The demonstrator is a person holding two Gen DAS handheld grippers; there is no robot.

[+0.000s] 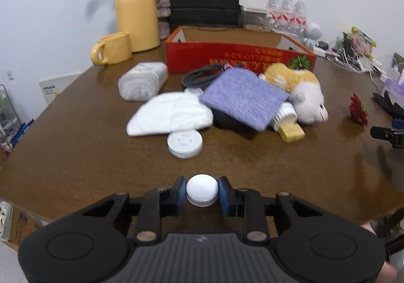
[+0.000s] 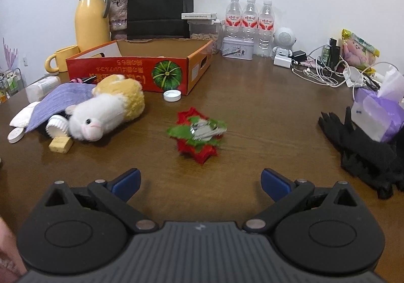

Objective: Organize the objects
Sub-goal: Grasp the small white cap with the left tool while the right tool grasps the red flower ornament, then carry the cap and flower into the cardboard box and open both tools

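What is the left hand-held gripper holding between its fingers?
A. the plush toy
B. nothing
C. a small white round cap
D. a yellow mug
C: in the left wrist view the left hand-held gripper has both blue pads pressed against a small white round cap, above the wooden table.

Left gripper (image 1: 202, 193) has its fingers (image 1: 179, 194) pinched on a white cap (image 1: 202, 190). Right gripper (image 2: 200, 182) hovers level, fingers (image 2: 275, 183) spread wide, nothing between them.
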